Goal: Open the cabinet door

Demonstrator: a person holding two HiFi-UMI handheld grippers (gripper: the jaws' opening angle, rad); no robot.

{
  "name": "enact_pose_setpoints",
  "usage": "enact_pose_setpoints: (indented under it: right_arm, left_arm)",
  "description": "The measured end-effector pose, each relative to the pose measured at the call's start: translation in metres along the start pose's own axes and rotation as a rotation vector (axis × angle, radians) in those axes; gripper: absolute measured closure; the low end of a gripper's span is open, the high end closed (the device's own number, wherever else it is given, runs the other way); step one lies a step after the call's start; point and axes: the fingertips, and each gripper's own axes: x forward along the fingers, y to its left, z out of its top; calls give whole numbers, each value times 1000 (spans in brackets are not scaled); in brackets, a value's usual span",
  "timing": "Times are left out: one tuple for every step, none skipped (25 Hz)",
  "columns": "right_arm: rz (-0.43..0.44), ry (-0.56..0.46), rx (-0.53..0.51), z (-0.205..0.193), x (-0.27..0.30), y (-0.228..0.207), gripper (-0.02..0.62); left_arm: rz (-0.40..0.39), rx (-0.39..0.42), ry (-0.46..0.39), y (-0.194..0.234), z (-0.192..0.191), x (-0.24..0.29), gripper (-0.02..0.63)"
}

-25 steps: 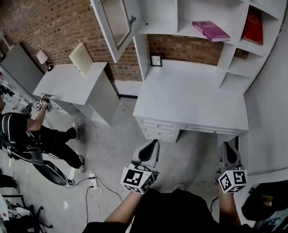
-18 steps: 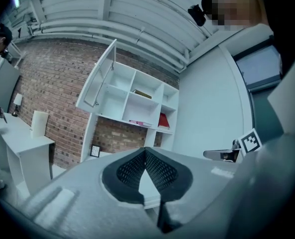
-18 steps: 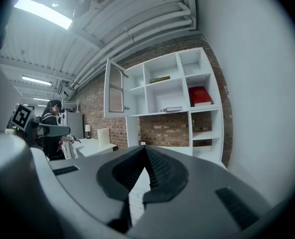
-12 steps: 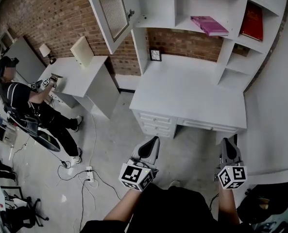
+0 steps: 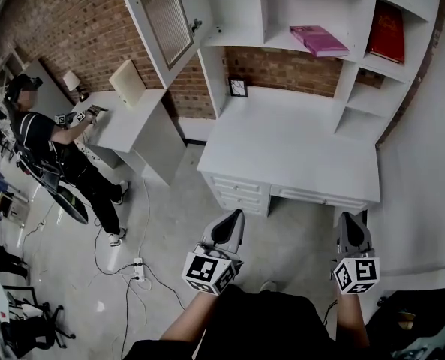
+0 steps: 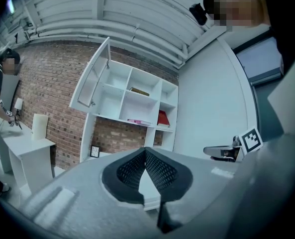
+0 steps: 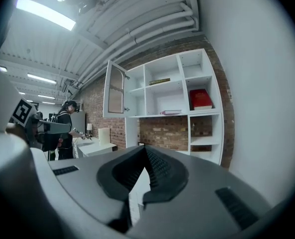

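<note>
The white cabinet door (image 5: pixel 162 21) with its ribbed glass pane stands swung open at the upper left of the white shelf unit (image 5: pixel 267 13); it also shows as the cabinet door (image 6: pixel 93 76) and the cabinet door (image 7: pixel 115 89). My left gripper (image 5: pixel 236 216) and right gripper (image 5: pixel 351 220) are both shut with nothing in them. They hang over the floor, short of the white desk (image 5: pixel 297 152) and well away from the door. In the gripper views the left gripper (image 6: pixel 145 151) and right gripper (image 7: pixel 145 149) point level at the shelves.
A pink book (image 5: pixel 318 40) and a red book (image 5: pixel 387 27) lie in the shelves, a small framed picture (image 5: pixel 238 88) on the desk. A second white desk (image 5: pixel 121 122) stands at left; a person (image 5: pixel 53 145) with grippers works there. A power strip (image 5: pixel 138 268) lies on the floor.
Both my grippers have drifted a little back from the desk, still shut. The person at left has risen from a crouch and moved up to the side desk.
</note>
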Motion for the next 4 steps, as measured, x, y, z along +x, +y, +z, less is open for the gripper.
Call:
enact_pose_setpoints:
  right_arm:
    - [-2, -9, -12, 4, -1, -4, 595]
    - [-4, -18, -19, 7, -2, -9, 595]
    - [-5, -25, -22, 11, -3, -14, 595]
    - [-6, -33, -24, 14, -4, -19, 595]
  left_arm:
    - [6, 0, -1, -2, -1, 1, 588]
    - [12, 0, -3, -4, -1, 3, 588]
    - [17, 1, -7, -6, 0, 5, 588]
    - [21, 3, -11, -8, 0, 7, 588]
